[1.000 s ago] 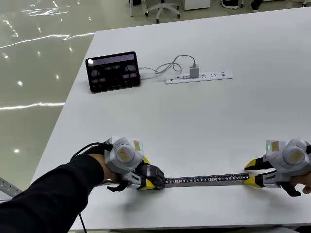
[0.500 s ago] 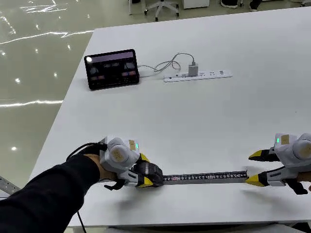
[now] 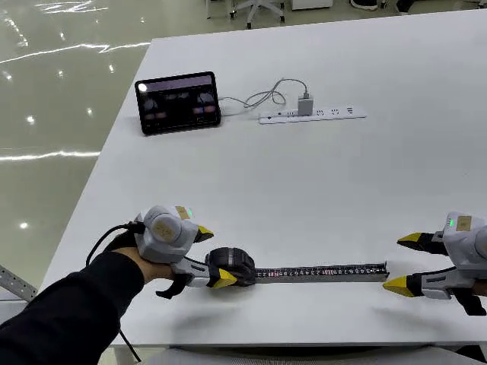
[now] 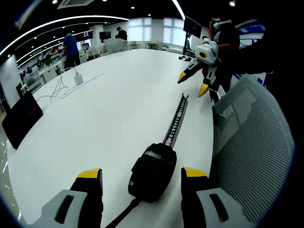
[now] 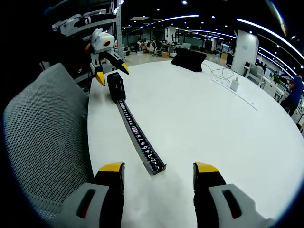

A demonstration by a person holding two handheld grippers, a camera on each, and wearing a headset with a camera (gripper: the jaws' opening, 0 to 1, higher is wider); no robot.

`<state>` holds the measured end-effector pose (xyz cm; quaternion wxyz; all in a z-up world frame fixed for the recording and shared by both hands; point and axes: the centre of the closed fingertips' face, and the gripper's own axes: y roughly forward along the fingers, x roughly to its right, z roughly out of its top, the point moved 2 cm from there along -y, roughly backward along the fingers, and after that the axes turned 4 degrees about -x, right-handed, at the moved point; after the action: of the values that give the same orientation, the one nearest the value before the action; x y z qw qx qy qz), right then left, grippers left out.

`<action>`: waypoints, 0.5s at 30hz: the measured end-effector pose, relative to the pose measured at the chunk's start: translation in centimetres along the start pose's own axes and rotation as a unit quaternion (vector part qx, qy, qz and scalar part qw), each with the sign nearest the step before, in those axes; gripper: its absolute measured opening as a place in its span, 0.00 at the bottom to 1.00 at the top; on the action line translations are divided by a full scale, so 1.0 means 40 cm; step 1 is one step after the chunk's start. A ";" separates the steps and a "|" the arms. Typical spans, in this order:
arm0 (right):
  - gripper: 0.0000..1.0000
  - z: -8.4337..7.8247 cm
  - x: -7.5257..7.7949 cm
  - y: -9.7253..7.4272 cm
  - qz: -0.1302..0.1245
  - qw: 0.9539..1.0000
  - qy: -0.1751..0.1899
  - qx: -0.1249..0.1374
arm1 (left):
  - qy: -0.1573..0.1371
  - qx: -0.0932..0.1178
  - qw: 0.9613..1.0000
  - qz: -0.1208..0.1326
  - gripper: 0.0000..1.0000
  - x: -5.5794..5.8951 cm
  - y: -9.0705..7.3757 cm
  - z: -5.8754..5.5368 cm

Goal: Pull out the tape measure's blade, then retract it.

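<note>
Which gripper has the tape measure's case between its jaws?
The left gripper, whose open jaws flank the black case. The right gripper stands open just beyond the free tip of the blade, not touching it.

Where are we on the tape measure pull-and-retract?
Done: the blade is out, lying flat on the table beside the case.
In hand: nothing is gripped. The right gripper is open, just past the blade tip. The left gripper is open, with its jaws either side of the case and gaps showing in the left gripper view.
Left: retracting the blade.
</note>
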<state>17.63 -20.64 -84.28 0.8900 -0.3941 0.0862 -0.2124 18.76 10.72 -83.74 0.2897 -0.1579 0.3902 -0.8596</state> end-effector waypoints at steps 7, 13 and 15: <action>0.59 -0.015 0.013 -0.020 -0.025 0.999 0.031 0.004 | -0.064 0.031 0.997 0.029 0.84 -0.026 -0.023 -0.014; 0.75 -0.027 0.035 -0.045 -0.069 0.996 0.044 0.028 | -0.096 0.073 0.990 0.073 1.00 -0.066 -0.055 -0.026; 0.79 -0.040 0.039 -0.056 -0.076 0.995 0.061 0.027 | -0.124 0.066 0.987 0.080 1.00 -0.075 -0.066 -0.049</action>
<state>17.83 -23.74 -83.69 0.8748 -0.3615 0.1045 -0.3051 19.14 15.10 -83.13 0.4139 -0.2120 0.3046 -0.8313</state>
